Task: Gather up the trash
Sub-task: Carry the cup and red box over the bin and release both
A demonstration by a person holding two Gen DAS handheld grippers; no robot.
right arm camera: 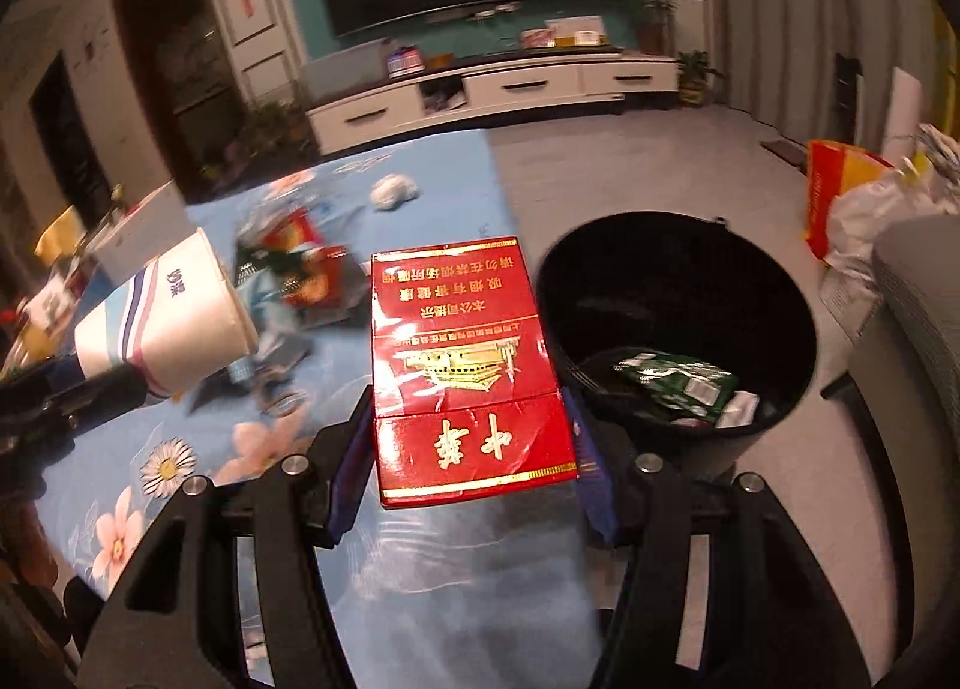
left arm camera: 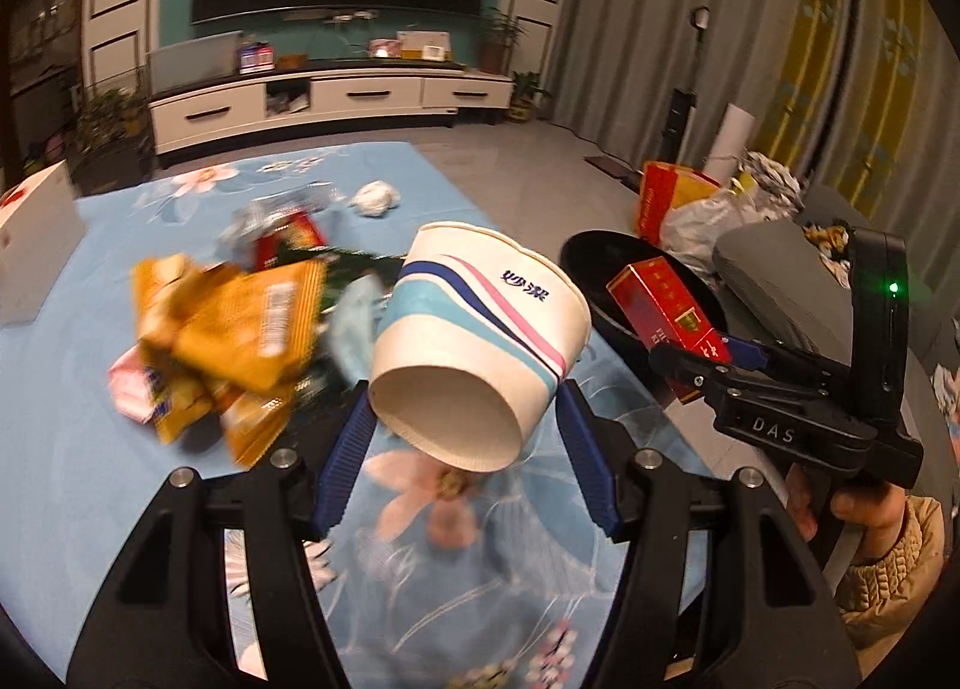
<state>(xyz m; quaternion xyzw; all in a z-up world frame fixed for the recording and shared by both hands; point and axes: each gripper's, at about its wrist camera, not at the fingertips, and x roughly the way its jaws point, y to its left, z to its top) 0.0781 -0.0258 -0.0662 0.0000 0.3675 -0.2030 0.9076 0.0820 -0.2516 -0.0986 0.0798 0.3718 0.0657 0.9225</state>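
Note:
My left gripper (left arm camera: pixel 462 419) is shut on a white paper cup (left arm camera: pixel 480 335) with blue and pink stripes, held on its side above the blue floral tablecloth (left arm camera: pixel 90 479); the cup also shows in the right wrist view (right arm camera: pixel 168 323). My right gripper (right arm camera: pixel 468 425) is shut on a red cigarette pack (right arm camera: pixel 465 365), held by the table's right edge next to the black trash bin (right arm camera: pixel 678 329). The pack (left arm camera: pixel 666 311) and right gripper (left arm camera: pixel 708 365) also show in the left wrist view, over the bin (left arm camera: pixel 600 254). A green wrapper (right arm camera: pixel 678 383) lies inside the bin.
Orange snack wrappers (left arm camera: pixel 234 341), red and silver wrappers (right arm camera: pixel 300 263) and a crumpled white tissue (left arm camera: pixel 375 198) lie on the table. A white box (left arm camera: pixel 36 245) stands at the far left. Bags (right arm camera: pixel 852 203) and a grey sofa (left arm camera: pixel 780 275) stand right of the bin.

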